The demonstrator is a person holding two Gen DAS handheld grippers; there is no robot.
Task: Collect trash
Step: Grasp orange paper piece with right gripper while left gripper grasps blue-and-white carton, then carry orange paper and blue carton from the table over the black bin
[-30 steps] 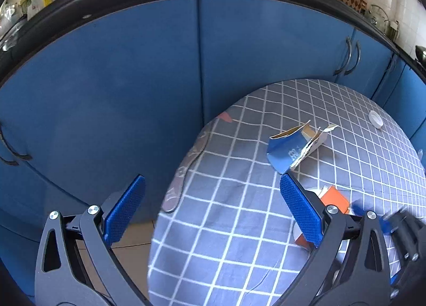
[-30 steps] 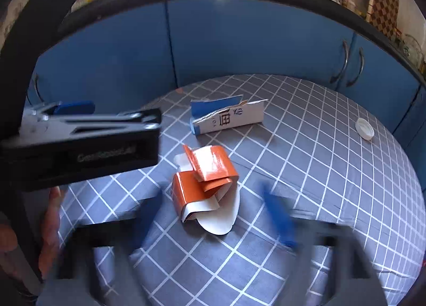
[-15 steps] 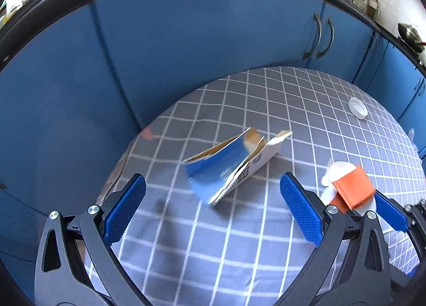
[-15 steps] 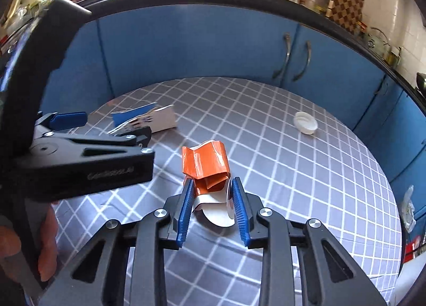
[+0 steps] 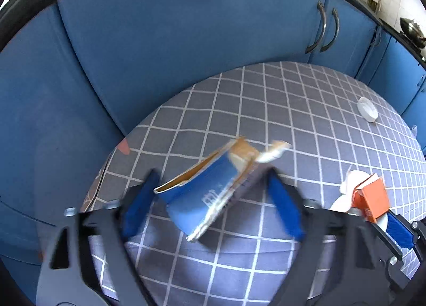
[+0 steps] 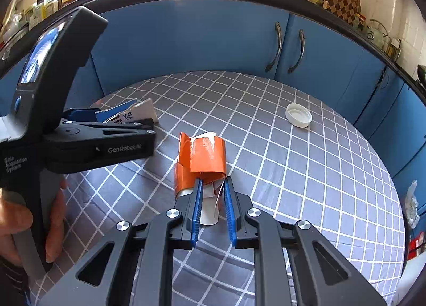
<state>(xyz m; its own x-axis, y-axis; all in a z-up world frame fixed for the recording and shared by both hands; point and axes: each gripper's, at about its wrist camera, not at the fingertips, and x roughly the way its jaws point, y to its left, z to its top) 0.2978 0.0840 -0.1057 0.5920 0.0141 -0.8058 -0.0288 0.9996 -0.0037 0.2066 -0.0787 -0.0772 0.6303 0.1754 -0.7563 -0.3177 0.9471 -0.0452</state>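
While the right claw (image 6: 212,194) is pinching the orange wrapper (image 6: 202,162) by its white underside, the left claw (image 5: 210,196) is bracketing the blue carton (image 5: 205,194) with both pads apart and not yet clamped. Compared with 0.5 s ago, the left claw is sitting much closer to the carton, and its pads are blurring, which suggests they are narrowing. The right claw is holding a tighter gap than before, with the wrapper gripped between the pads. Judged from this, 1 item is secured and a 2nd grasp is imminent.

Both items are resting on the checked surface (image 6: 293,172). From the right wrist view, the carton is lying left of the wrapper, partly hidden behind the left tool. 1 white cap (image 6: 298,115) is lying well apart to the right, untouched.

Readable writing: "GenRobot.AI" is showing on the left tool body, and "Data Acquisition System" on its grip. Printed characters are showing on the carton's white panel, but they are too small to read reliably.
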